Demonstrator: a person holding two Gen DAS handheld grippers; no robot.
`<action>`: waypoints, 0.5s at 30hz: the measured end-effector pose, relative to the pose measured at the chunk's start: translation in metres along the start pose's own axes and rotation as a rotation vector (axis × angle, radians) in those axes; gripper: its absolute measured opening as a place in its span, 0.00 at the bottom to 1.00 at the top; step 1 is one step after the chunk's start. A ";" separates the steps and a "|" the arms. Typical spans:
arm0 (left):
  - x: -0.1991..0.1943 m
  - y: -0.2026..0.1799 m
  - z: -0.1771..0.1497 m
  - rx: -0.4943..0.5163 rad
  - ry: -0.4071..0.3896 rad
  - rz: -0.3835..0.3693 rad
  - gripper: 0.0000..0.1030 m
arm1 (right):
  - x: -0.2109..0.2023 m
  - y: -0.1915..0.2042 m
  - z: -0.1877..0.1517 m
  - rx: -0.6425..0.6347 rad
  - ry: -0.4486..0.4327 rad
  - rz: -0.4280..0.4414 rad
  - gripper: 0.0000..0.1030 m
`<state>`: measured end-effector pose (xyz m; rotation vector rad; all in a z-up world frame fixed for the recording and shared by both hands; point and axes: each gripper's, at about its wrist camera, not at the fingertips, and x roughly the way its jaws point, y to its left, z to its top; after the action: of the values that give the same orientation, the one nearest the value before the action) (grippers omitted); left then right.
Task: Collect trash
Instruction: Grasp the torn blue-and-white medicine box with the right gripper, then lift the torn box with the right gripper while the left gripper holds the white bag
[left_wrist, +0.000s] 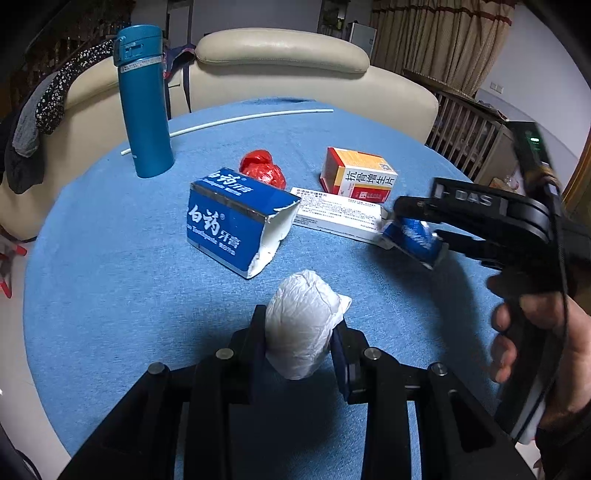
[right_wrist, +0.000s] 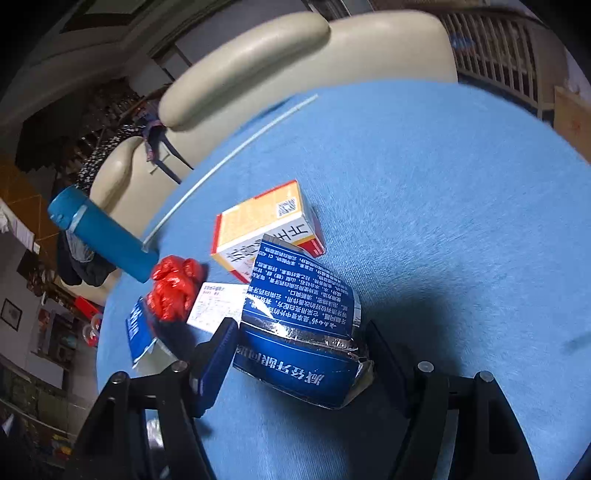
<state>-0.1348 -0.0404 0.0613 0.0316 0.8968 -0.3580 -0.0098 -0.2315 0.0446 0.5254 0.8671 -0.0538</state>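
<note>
My left gripper (left_wrist: 301, 325) is shut on a crumpled white paper ball (left_wrist: 301, 325) just above the blue tablecloth (left_wrist: 110, 295). My right gripper (right_wrist: 299, 354) is shut on a torn piece of blue toothpaste box (right_wrist: 299, 332); it shows in the left wrist view (left_wrist: 415, 236) at the right, held over the table. A larger torn blue toothpaste box (left_wrist: 236, 219), a red plastic wad (left_wrist: 263, 168), an orange and white medicine box (left_wrist: 356, 173) and a flat white box (left_wrist: 338, 212) lie mid-table.
A tall blue flask (left_wrist: 144, 103) stands at the back left. A thin white stick (left_wrist: 229, 123) lies along the far edge. A cream sofa (left_wrist: 280, 51) is behind the table, with clothes (left_wrist: 44, 107) draped on its left end.
</note>
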 end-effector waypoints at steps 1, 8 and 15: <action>-0.002 0.000 -0.001 0.000 -0.002 0.003 0.32 | -0.008 0.002 -0.002 -0.017 -0.017 -0.006 0.72; -0.006 -0.001 -0.005 -0.002 0.001 0.023 0.32 | -0.054 0.002 -0.028 -0.083 -0.079 -0.020 0.72; -0.012 -0.013 -0.007 0.022 -0.002 0.038 0.33 | -0.080 -0.008 -0.062 -0.094 -0.085 -0.046 0.72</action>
<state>-0.1511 -0.0484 0.0675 0.0684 0.8896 -0.3327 -0.1080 -0.2230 0.0672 0.4123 0.7950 -0.0766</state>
